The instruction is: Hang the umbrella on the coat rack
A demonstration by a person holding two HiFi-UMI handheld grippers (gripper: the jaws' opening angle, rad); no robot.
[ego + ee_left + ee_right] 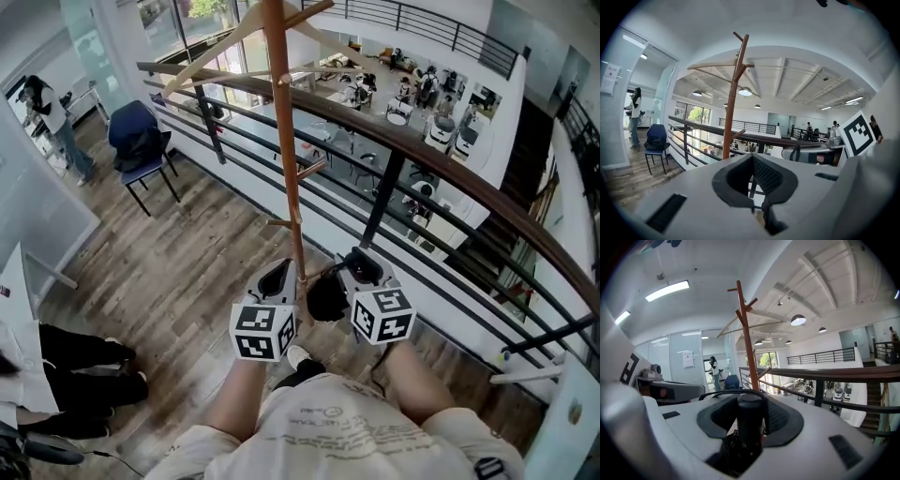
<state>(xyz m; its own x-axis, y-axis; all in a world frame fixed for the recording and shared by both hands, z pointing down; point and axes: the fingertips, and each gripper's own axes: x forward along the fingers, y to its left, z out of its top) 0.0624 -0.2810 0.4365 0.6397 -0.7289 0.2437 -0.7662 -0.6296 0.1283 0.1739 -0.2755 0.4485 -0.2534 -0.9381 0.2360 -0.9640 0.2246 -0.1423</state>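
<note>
The wooden coat rack [286,141] stands straight ahead against the balcony railing, its pegs branching off the pole [731,108] [746,338]. My right gripper [364,270] [751,404] is shut on the black umbrella's handle [750,427], a dark cylinder standing up between the pads with a thin strap looped over it. The folded black umbrella [326,296] hangs below that gripper, next to the foot of the pole. My left gripper [274,279] [754,176] is beside it on the pole's left, open, with nothing between its pads.
A dark metal railing with a wooden handrail [427,169] runs behind the rack, with an open drop to a lower floor beyond it. A blue chair [141,145] with a dark jacket stands at left. One person [52,112] stands far left, and another's legs [80,366] are at lower left.
</note>
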